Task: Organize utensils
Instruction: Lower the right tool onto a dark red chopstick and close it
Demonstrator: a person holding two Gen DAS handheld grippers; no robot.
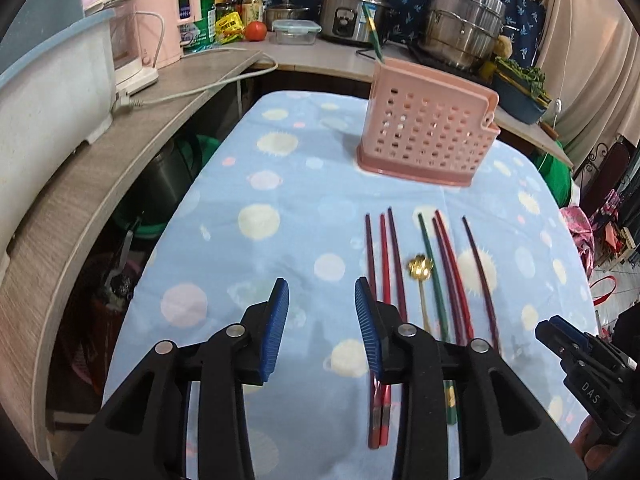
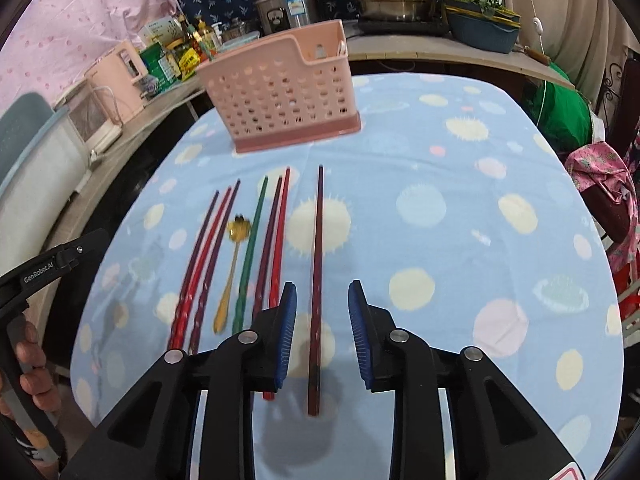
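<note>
A pink perforated utensil holder point(image 1: 426, 130) stands at the far side of the blue dotted tablecloth point(image 1: 280, 200); it also shows in the right wrist view point(image 2: 286, 94). Several red, dark and green chopsticks point(image 1: 392, 264) and a gold spoon point(image 1: 421, 270) lie in a row in front of it. My left gripper point(image 1: 322, 294) is open and empty, just left of the row. My right gripper point(image 2: 322, 300) is open, its jaws on either side of the rightmost dark red chopstick point(image 2: 317, 264), above the cloth. The spoon point(image 2: 236, 236) lies among the chopsticks.
A wooden counter point(image 1: 100, 168) curves along the left and back with a pink appliance point(image 1: 176, 16), bottles, a rice cooker point(image 1: 354, 10) and steel pots point(image 1: 464, 20). A blue basket of greens point(image 2: 480, 26) sits back right. Pink fabric point(image 2: 608, 184) lies beyond the table's right edge.
</note>
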